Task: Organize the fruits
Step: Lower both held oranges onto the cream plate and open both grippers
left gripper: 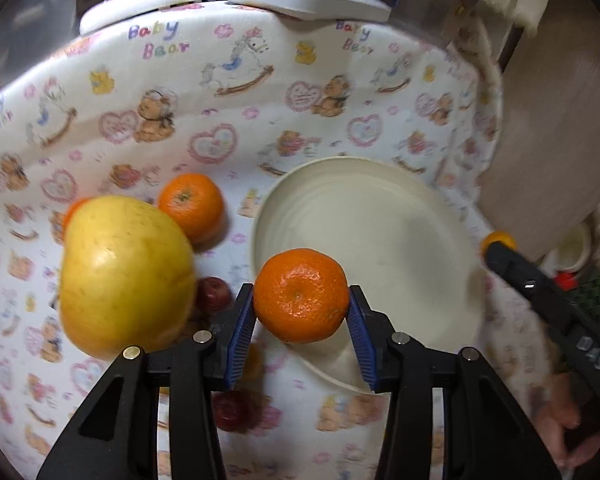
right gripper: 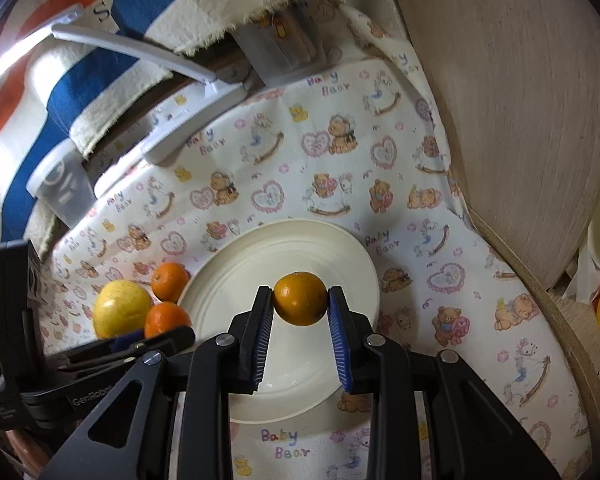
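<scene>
"Baby Bear" tablecloth (right gripper: 324, 184), "GenRobot" hand-held gripper (right gripper: 156, 340)

Round table w/ bear-print cloth (right gripper: 324, 184); on it: cream plate (right gripper: 228, 280), yellow apple (right gripper: 120, 308), loose tangerine (right gripper: 170, 280).

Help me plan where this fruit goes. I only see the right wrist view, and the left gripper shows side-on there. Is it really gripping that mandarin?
Observer: Yes. The left gripper is shut on the mandarin, with a blue pad pressed on each side.
Operator: Is any fruit hidden from me near the yellow apple?
Observer: Yes, two small dark red fruits lie on the cloth. One is right beside the yellow apple; the other is nearer the camera, partly behind the gripper's finger.
</scene>
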Demonstrator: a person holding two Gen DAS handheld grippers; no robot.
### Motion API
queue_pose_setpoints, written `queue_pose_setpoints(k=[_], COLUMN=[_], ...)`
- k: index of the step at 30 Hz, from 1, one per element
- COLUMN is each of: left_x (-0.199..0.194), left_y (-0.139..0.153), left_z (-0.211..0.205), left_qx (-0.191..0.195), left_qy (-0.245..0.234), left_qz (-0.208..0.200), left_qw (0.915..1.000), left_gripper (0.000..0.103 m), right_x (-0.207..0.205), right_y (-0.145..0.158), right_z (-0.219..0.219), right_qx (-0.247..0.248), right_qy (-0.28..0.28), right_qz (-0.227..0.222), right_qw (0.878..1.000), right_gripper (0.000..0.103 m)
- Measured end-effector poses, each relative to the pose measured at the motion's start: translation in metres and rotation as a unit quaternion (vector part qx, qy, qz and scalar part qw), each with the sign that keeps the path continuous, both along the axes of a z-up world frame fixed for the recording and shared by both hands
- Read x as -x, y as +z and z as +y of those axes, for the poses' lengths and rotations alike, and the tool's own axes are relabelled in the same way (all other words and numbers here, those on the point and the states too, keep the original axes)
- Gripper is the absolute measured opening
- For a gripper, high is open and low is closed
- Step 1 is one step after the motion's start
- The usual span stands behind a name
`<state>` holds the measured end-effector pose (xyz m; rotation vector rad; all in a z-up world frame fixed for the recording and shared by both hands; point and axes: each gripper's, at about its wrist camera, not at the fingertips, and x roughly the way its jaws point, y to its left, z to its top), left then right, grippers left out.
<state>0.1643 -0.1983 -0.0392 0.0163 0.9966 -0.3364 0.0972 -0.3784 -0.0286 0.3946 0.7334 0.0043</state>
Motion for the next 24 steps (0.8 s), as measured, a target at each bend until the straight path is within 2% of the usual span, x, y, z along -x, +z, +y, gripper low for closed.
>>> queue_pose_setpoints(k=[3,5,9,12,15,20,24], left_x=[0.000,0.000,-0.002,-0.003,-0.001,0.001,0.007], left_y=[-0.002,-0.003,-0.004,-0.005,-0.006,-0.006,0.006], left_z=[-0.001,0.004,0.007,0.006,0.006,0.005,0.011], left_qx=[-0.025,-0.036,-0.041,-0.045,-0.045,-0.028,-0.017], left_qy=[0.000,0.022,0.018,0.011,0.001,0.001,0.000], left_qz=[-0.009,-0.011,-0.008,-0.014,-0.018,-0.035,-0.055], left_qw=[0.9996,0.9991,0.9990,0.9988,0.9988,0.9990,0.9983], left_gripper=[0.044,0.044,0.044,0.044,0.045,0.046,0.055], right_x=[0.001,0.001,-0.002,-0.003,-0.005,-0.012,-0.013], right_y=[0.001,0.002,-0.003,-0.004,-0.007,-0.018,-0.018], right_z=[0.005,0.006,0.004,0.008,0.009,0.002,0.003], right_qx=[0.010,0.013,-0.013,-0.001,0.000,-0.030,-0.019], right_qy=[0.004,0.006,0.020,0.021,0.021,0.024,0.023], right_qz=[-0.002,-0.005,0.007,0.011,0.021,0.052,0.056], right_qw=[1.000,1.000,1.000,1.000,1.000,0.998,0.998], right_gripper=[0.029,0.029,0.029,0.029,0.029,0.029,0.029])
